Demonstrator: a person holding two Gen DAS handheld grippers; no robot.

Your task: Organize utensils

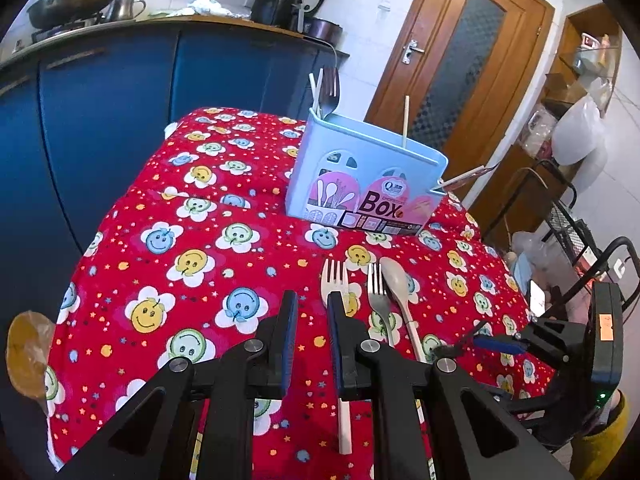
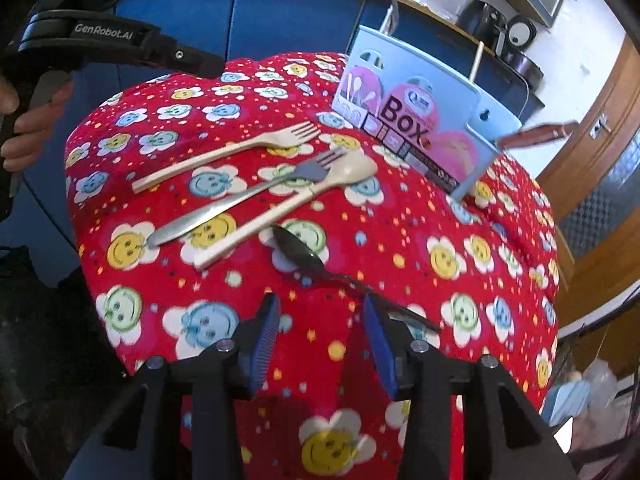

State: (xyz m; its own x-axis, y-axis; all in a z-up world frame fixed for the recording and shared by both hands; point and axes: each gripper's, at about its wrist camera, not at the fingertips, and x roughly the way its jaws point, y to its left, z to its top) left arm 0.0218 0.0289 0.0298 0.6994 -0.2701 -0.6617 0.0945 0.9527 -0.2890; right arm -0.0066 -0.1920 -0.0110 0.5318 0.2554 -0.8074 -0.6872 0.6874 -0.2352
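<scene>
The right hand-held gripper point(image 2: 320, 320) hovers low over the table, covered in a red cloth printed with smiling flowers point(image 2: 460, 280), its jaws parted and empty. Just ahead lies a dark metal spoon point(image 2: 298, 250), bowl away from the gripper, handle running back under the right fingertip, so this hand looks nearest to it. Beyond it, side by side, lie a cream plastic spoon point(image 2: 288, 208), a steel fork point(image 2: 240, 204) and a cream plastic fork point(image 2: 228, 152), pointing toward the pale blue plastic utensil box point(image 2: 404, 92). The left hand-held gripper point(image 1: 313, 308) is also empty and partly open, above the cream fork's handle. Nothing blocks the way to the box.
</scene>
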